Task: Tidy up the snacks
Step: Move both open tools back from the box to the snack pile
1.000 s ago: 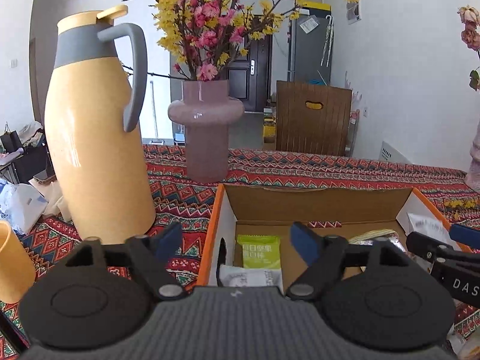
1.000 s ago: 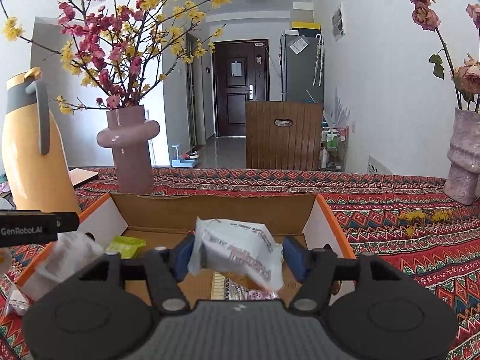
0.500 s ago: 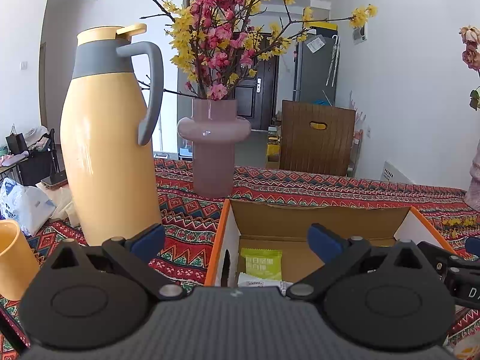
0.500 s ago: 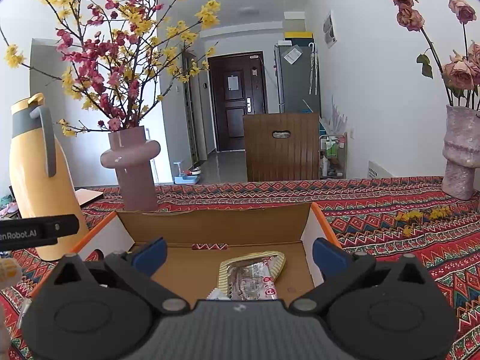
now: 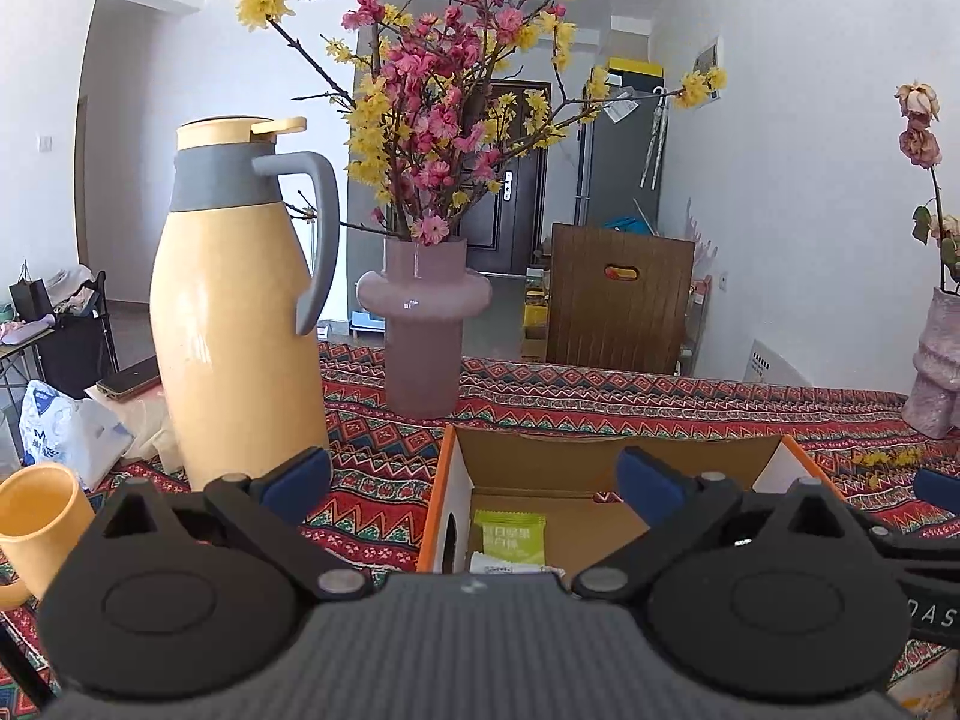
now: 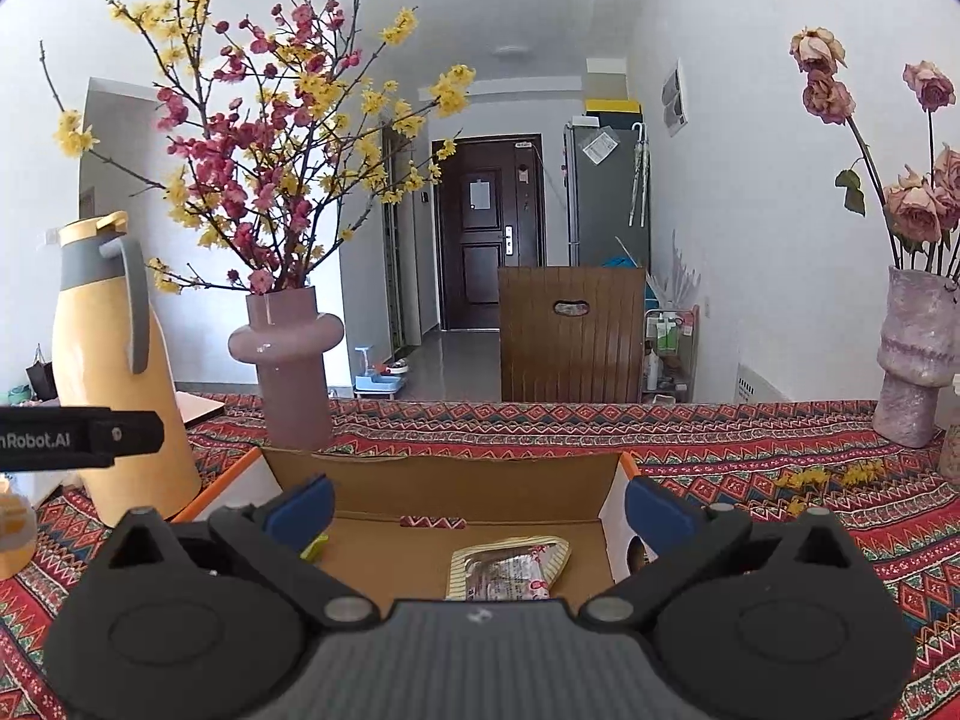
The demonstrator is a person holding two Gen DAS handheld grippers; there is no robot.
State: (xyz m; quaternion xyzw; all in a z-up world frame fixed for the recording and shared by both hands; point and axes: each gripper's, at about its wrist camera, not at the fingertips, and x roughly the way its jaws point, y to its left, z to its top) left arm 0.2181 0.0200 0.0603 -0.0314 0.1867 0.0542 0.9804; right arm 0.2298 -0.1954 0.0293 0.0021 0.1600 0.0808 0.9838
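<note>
Ahead of your left gripper (image 5: 474, 474) the open cardboard box (image 5: 612, 453) leaves clear floor right of the green packet (image 5: 509, 537). To its left the yellow jug (image 5: 234, 324) and mug (image 5: 39, 519) block the way; the pink vase (image 5: 423, 324) stands beyond. Your right gripper (image 6: 477, 504) has free room above the box, where a striped packet (image 6: 510, 567) lies; right of it, open tablecloth (image 6: 780, 510).

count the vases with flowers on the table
2: a smooth pink vase of yellow and pink blossom branches behind the cardboard box, beside the yellow jug; a rough pinkish vase of dried roses at far right.
</note>
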